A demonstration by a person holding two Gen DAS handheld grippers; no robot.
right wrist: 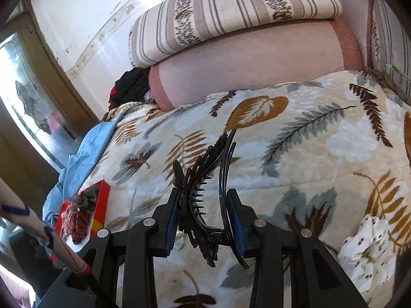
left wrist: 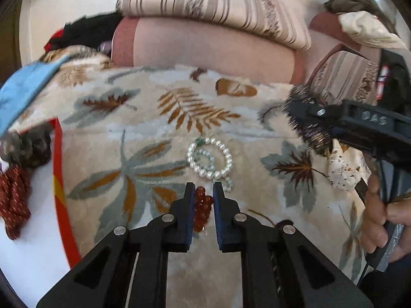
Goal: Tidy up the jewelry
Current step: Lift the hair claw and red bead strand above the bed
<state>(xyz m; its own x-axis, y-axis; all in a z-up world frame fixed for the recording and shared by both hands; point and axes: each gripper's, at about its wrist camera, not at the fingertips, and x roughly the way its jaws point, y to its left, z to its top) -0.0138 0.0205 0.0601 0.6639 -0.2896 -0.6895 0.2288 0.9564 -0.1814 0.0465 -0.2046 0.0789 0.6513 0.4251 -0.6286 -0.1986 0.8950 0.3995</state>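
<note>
A red bead bracelet [left wrist: 203, 206] lies on the leaf-print blanket [left wrist: 143, 133], and my left gripper [left wrist: 204, 187] is shut on it, both blue pads against the beads. Just beyond the fingertips lies a white pearl bracelet [left wrist: 209, 159], coiled with a strand of smaller beads. My right gripper [right wrist: 204, 191] is shut on a black toothed hair clip [right wrist: 188, 202] and holds it above the blanket [right wrist: 308, 154]. From the left wrist view the right gripper [left wrist: 303, 118] hangs at the right with the clip [left wrist: 312, 134] in it, gripped by a person's hand [left wrist: 377, 218].
A red-rimmed box [left wrist: 58, 179] at the left holds a dark scrunchie [left wrist: 28, 143] and a red scrunchie [left wrist: 12, 200]; the box [right wrist: 101, 200] also shows in the right wrist view. A white spotted scrunchie [right wrist: 367, 251] lies at the right. Striped pillows [right wrist: 231, 12] and blue cloth [right wrist: 84, 154] border the blanket.
</note>
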